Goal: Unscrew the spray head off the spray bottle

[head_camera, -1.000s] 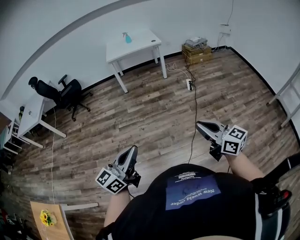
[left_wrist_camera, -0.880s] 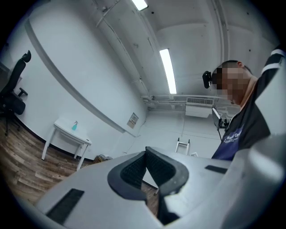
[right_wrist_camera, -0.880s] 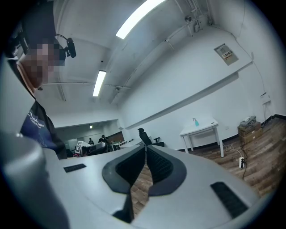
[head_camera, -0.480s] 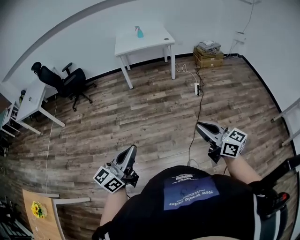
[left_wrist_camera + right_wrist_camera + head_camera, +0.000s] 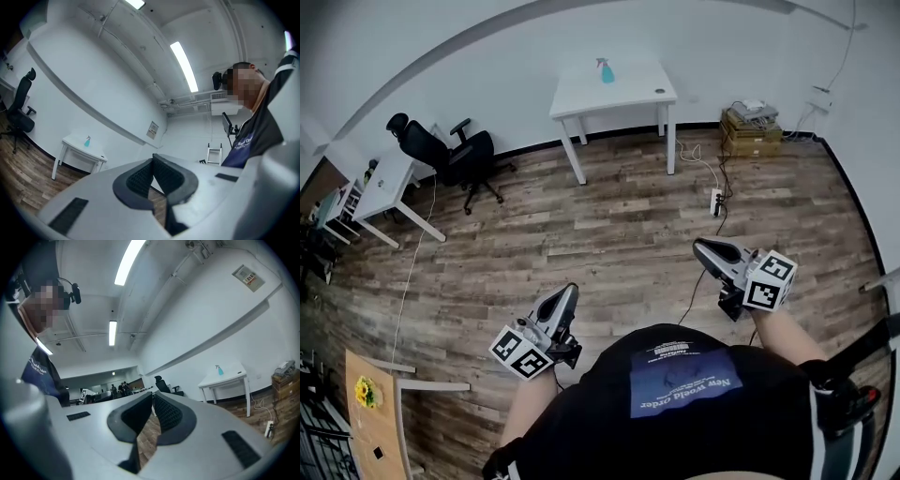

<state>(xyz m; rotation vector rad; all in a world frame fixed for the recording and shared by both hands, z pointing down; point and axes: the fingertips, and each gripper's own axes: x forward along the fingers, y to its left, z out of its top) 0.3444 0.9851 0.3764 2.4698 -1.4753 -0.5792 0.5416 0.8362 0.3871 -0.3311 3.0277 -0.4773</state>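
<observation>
Floor (image 5: 581,234): brown wood boards are seen all across the room.
Person (image 5: 675,412): a dark shirt is seen from above at the bottom edge. One gripper is held in each hand.
Table (image 5: 623,94): white, and set by the far wall, well apart from the person.
Desk (image 5: 380,183): white, and placed at the left side of the room.
Chair (image 5: 441,150): black, on wheels, and parked between the desk and the table.
Boxes (image 5: 750,127): stacked on the floor to the right of the table, by the wall.
Left gripper (image 5: 566,292): held low in front of the person and pointed toward the table. Its jaws are pressed together and nothing is held.
Right gripper (image 5: 699,247): held out on the other side. Its jaws are pressed together too, with nothing between them.
Cord (image 5: 694,272): a thin dark line is laid over the floor, from the power strip (image 5: 715,200) toward the person.
Bottle (image 5: 606,70): blue, and stood upright on the back of the table top, toward its left side. It is far from both grippers and is not touched.
Head (image 5: 602,62): seen on top of the bottle.
</observation>
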